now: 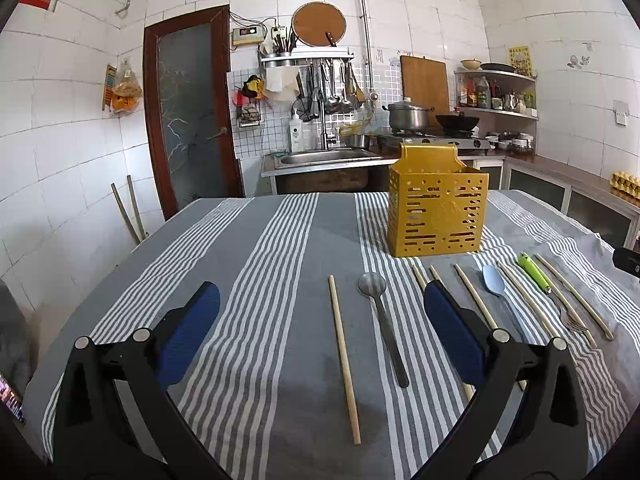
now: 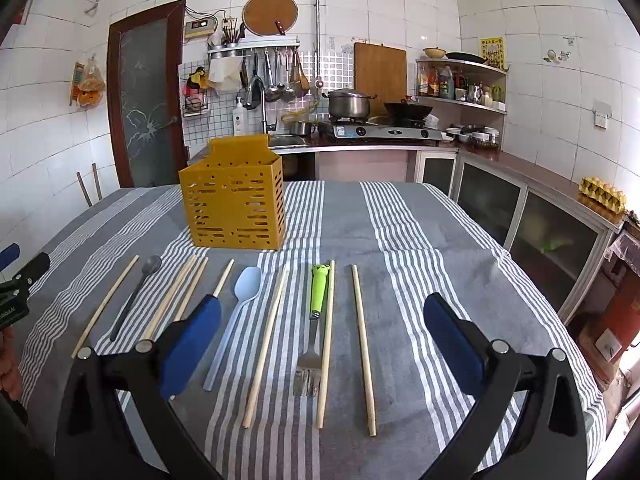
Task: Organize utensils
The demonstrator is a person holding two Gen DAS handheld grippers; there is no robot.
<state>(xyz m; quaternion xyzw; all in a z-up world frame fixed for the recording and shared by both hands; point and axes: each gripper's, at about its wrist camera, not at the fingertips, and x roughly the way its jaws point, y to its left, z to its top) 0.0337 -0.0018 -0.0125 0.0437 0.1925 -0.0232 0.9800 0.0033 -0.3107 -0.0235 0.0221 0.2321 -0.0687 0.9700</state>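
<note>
A yellow perforated utensil holder (image 1: 438,212) (image 2: 234,208) stands upright on the striped tablecloth. In front of it lie several wooden chopsticks in a row, one (image 1: 344,356) by itself at the left and one (image 2: 363,346) at the right end. Among them lie a dark metal spoon (image 1: 380,320) (image 2: 134,298), a pale blue spoon (image 1: 496,284) (image 2: 236,316) and a green-handled fork (image 1: 548,288) (image 2: 314,320). My left gripper (image 1: 320,338) hangs open over the left chopstick and metal spoon. My right gripper (image 2: 322,346) is open above the fork, holding nothing.
The table (image 2: 420,240) carries a grey and white striped cloth. Behind it run a sink (image 1: 328,156), a stove with a pot (image 2: 348,104) and wok, and low cabinets (image 2: 520,208) along the right wall. A dark door (image 1: 188,108) stands at the back left.
</note>
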